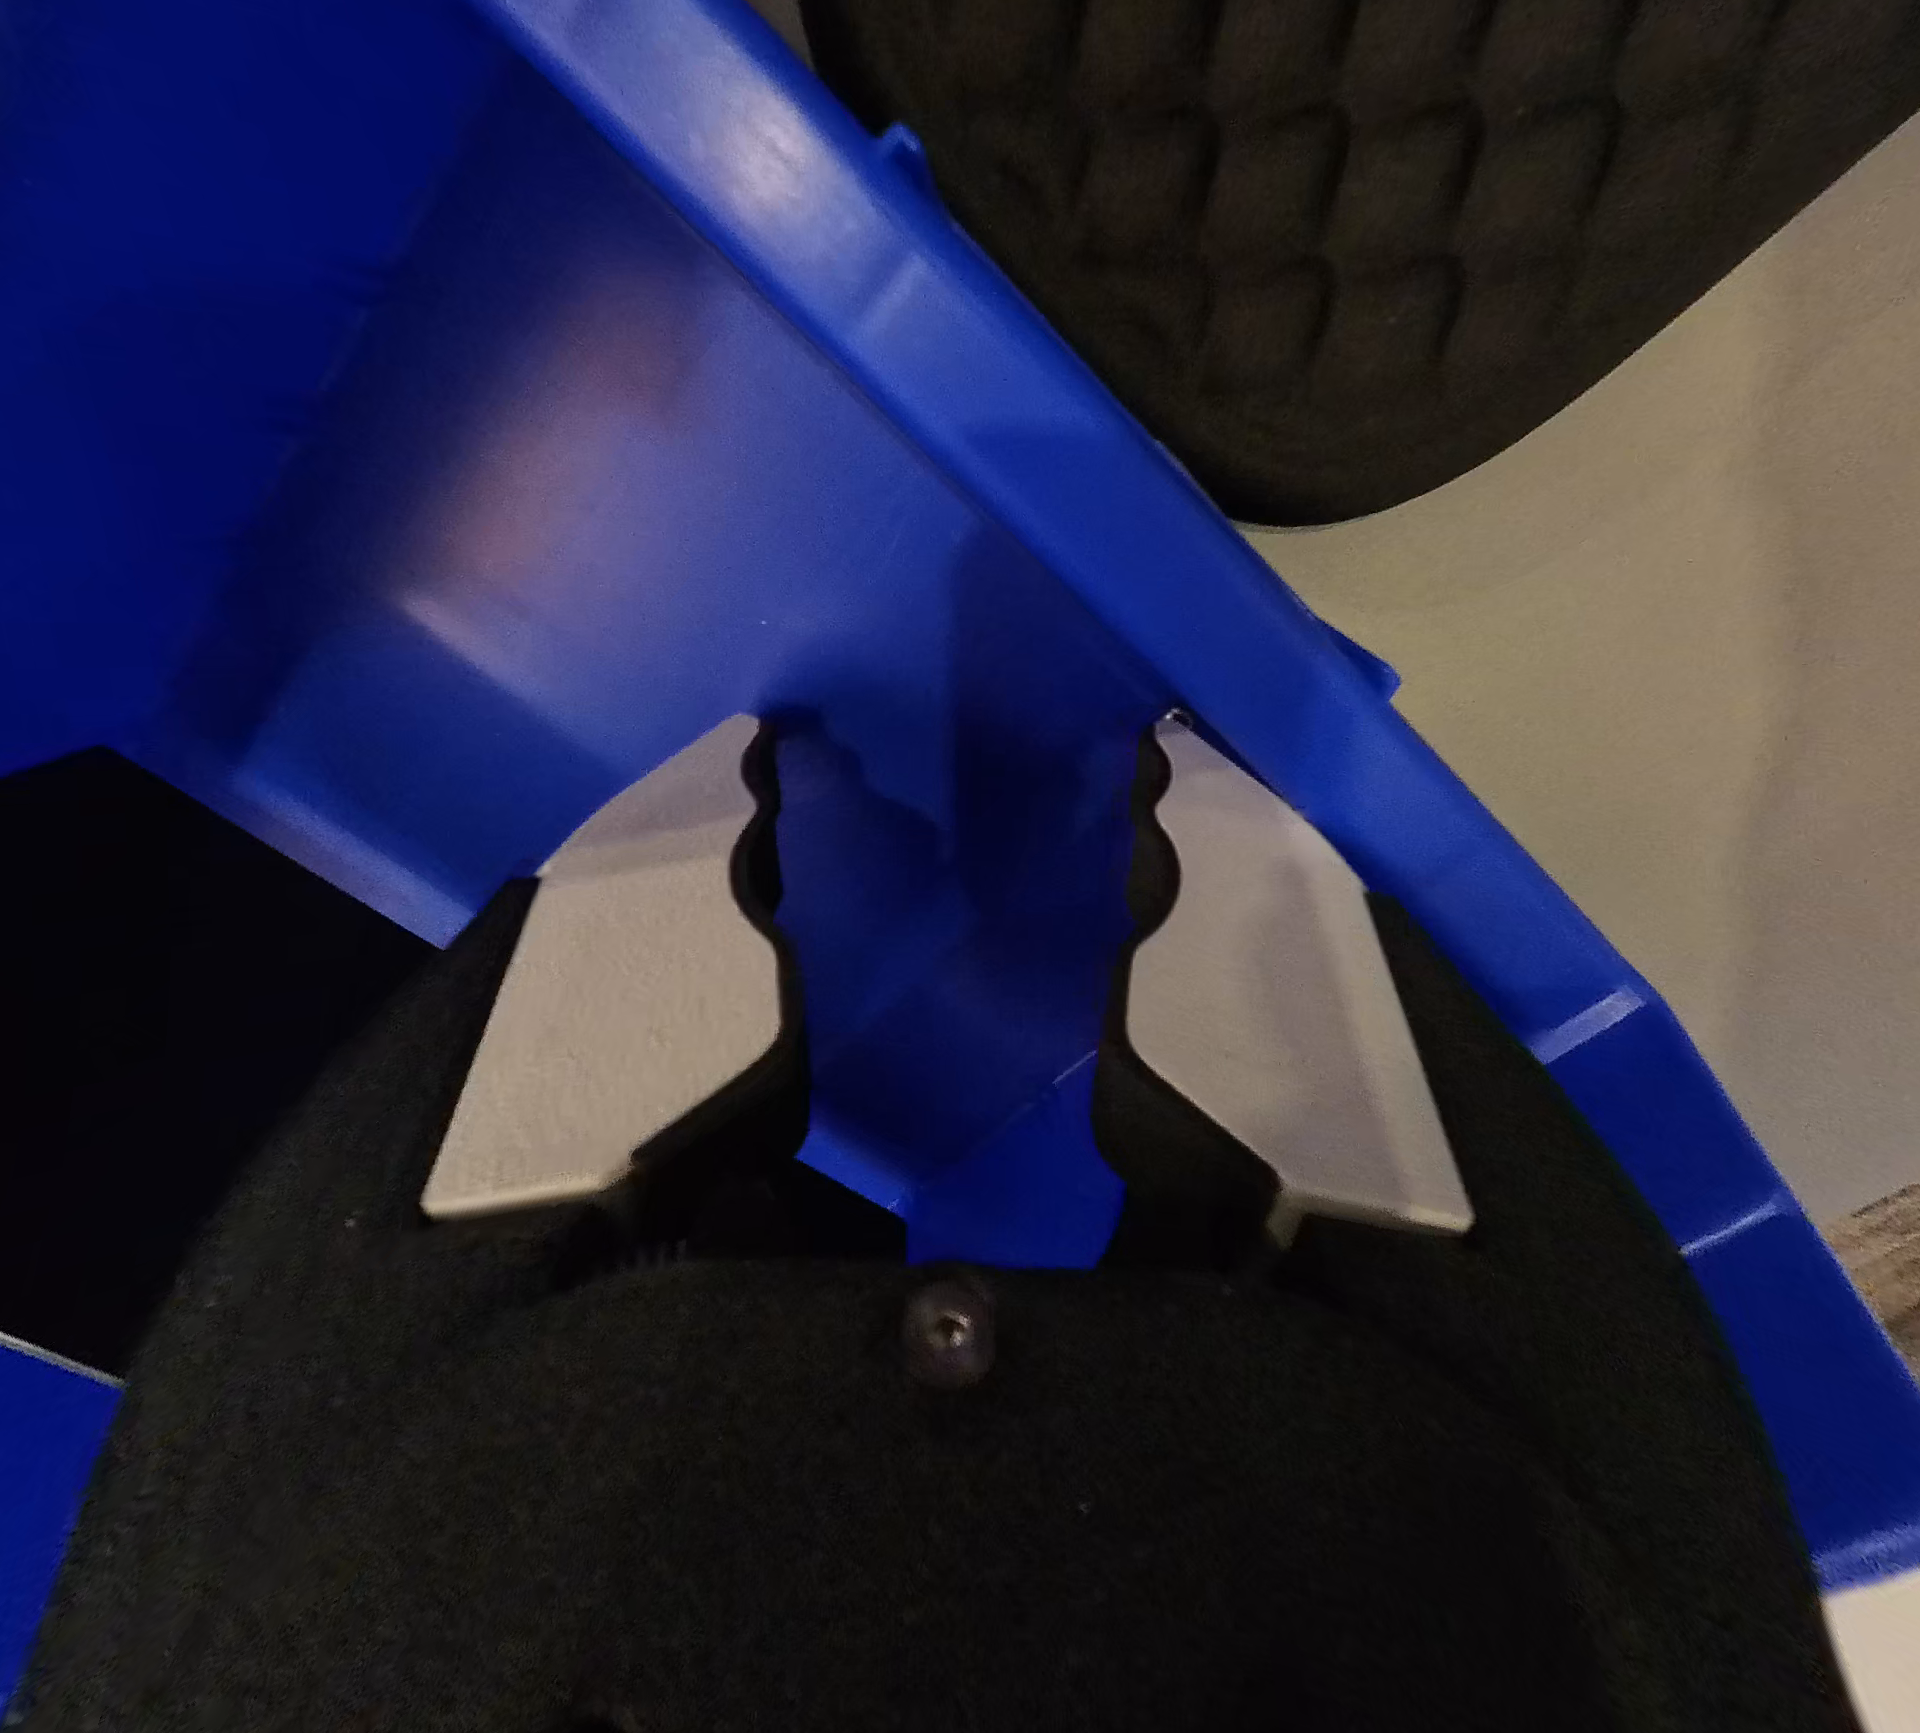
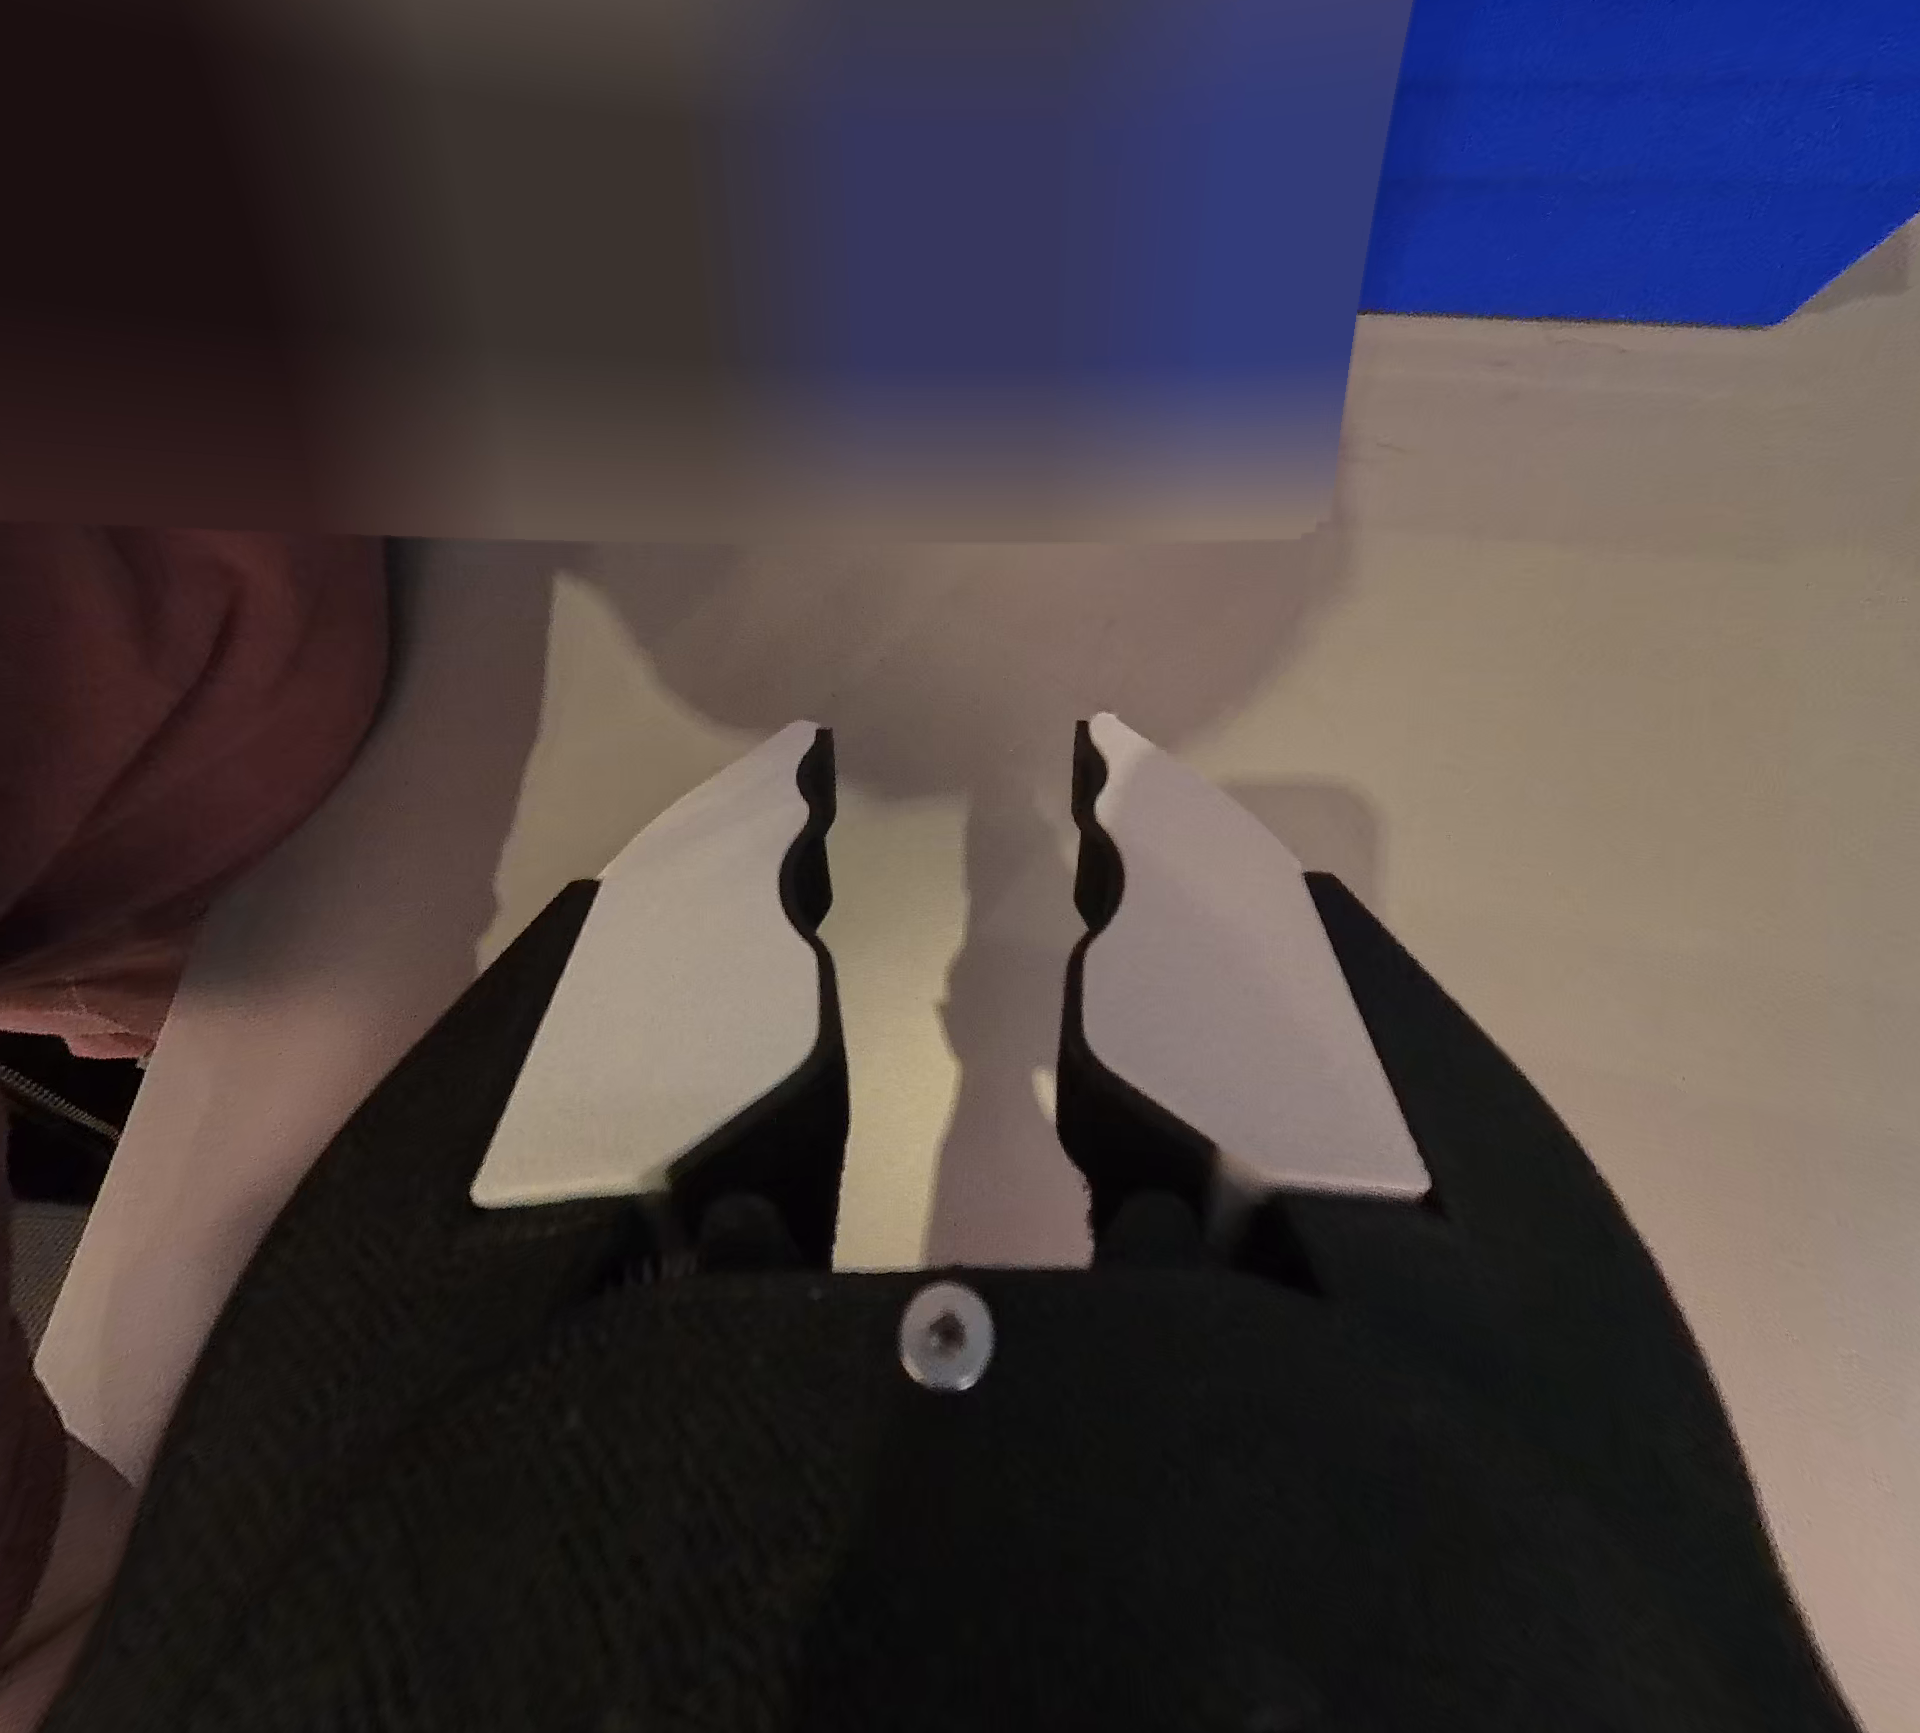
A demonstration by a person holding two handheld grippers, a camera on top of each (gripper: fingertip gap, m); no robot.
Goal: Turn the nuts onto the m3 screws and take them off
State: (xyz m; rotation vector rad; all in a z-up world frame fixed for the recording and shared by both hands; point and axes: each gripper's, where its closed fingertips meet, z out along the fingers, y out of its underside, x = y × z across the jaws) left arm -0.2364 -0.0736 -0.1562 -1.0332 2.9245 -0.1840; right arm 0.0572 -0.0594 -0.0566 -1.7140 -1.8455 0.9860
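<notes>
Both hand-held grippers are sitting parted with nothing between the fingers, left one (image 1: 956, 738) poking into a blue bin (image 1: 623, 488), right one (image 2: 954, 733) hovering over the pale counter (image 2: 1558, 644); can't spot any nuts or screws.

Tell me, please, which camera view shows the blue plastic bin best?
The left wrist view: the blue plastic bin fills most of it, with its rim and inner wall close up beyond the open left tool. The right wrist view shows only a corner of the bin at upper right, beside a blurred patch.
</notes>
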